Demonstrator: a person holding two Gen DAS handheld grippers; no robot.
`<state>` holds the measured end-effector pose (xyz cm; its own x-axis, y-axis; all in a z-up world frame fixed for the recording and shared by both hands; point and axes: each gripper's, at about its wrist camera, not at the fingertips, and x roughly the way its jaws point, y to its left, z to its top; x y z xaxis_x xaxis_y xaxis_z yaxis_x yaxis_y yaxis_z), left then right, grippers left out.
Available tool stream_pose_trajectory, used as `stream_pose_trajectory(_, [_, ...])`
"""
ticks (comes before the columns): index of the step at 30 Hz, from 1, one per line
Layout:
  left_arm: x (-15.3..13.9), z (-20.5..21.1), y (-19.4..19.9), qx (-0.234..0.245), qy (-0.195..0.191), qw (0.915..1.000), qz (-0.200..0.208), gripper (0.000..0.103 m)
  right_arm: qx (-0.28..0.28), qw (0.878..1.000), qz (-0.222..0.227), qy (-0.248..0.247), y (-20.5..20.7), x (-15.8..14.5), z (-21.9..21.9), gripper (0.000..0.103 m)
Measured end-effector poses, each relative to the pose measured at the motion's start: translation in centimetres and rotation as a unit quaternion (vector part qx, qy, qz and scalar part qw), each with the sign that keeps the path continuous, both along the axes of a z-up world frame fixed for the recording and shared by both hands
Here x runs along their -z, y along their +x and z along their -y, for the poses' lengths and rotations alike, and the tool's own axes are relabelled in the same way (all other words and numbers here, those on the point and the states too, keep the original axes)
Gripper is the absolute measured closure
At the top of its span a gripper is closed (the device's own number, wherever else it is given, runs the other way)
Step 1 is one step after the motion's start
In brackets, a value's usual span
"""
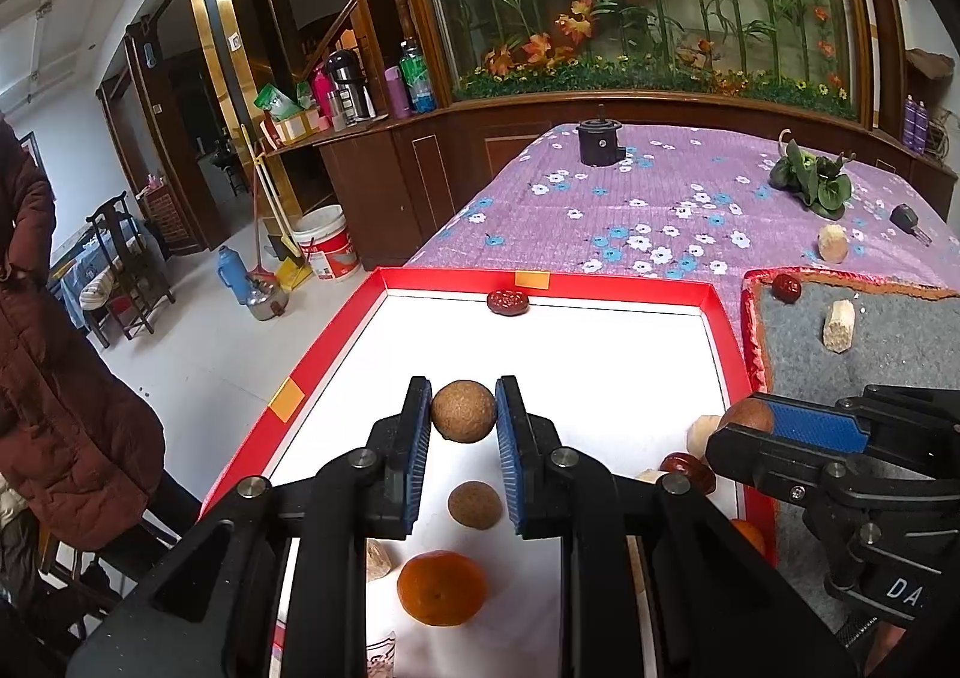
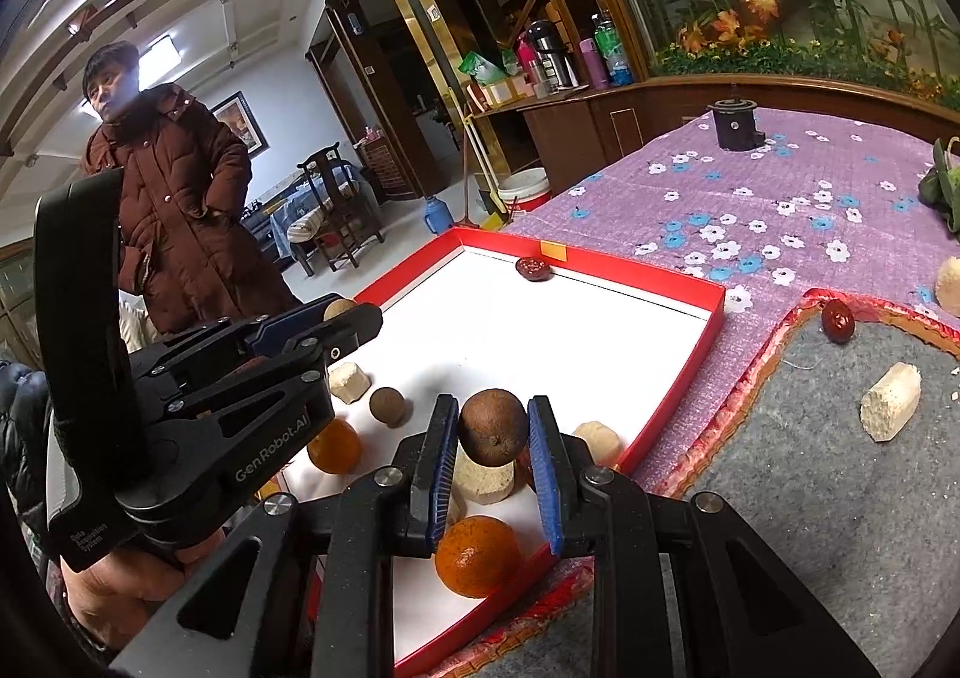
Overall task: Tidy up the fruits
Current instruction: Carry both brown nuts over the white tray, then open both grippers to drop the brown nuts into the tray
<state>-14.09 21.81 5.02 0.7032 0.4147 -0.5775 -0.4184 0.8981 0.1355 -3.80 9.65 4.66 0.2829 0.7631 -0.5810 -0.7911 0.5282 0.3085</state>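
A red-rimmed white tray point(image 1: 336, 318) point(image 2: 714, 306) lies on the table. My left gripper point(image 1: 463, 414) is shut on a tan round fruit point(image 1: 463, 411) above the tray; it also shows in the right wrist view point(image 2: 339, 312). My right gripper point(image 2: 493, 426) is shut on a dark brown round fruit point(image 2: 493, 426) over the tray's right side; it also shows in the left wrist view point(image 1: 747, 415). In the tray lie a small brown ball point(image 1: 474, 504) point(image 2: 387, 405), oranges point(image 1: 441, 588) point(image 2: 477, 555) point(image 2: 333, 447), red dates point(image 1: 507, 301) point(image 2: 533, 267) and pale chunks point(image 2: 349, 381).
A grey felt mat point(image 1: 900, 354) point(image 2: 810, 468) right of the tray holds a red date point(image 1: 786, 287) point(image 2: 837, 321) and a pale chunk point(image 1: 839, 325) point(image 2: 891, 402). The purple floral cloth carries a black cylinder point(image 1: 599, 141), a green plant point(image 1: 813, 180) and another chunk point(image 1: 833, 243). A person in a brown coat point(image 2: 174, 210) stands at left.
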Motion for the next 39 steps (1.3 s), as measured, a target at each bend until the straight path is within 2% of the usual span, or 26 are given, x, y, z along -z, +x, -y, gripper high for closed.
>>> stream_pose_trajectory(15, [1.0,0.2,0.2,0.001,0.001,0.9999,-0.014,0.084,-0.004,1.000,0.000,-0.002,0.2,0.2,-0.2,0.078])
stream_pose_trajectory(30, [1.3,-0.2,0.2,-0.017,0.002,0.9996,-0.023,0.083,0.002,1.000,-0.011,-0.001,0.2,0.2,0.1,0.076])
stream_pose_trajectory(32, [1.4,-0.3,0.1,-0.020,0.001,0.9995,-0.025,0.079,0.004,1.000,-0.011,-0.002,0.2,0.2,0.2,0.076])
stream_pose_trajectory(34, [1.3,-0.4,0.1,-0.025,0.002,0.9994,-0.024,0.057,0.004,1.000,-0.016,-0.003,0.3,0.3,0.2,0.076])
stream_pose_trajectory(36, [1.3,-0.4,0.1,-0.030,0.007,0.9993,-0.021,0.048,0.006,1.000,-0.018,-0.002,0.3,0.3,0.2,0.076])
stream_pose_trajectory(39, [1.2,-0.4,0.0,-0.031,0.010,0.9992,-0.021,0.047,0.008,1.000,-0.022,0.002,0.5,0.2,0.4,0.075])
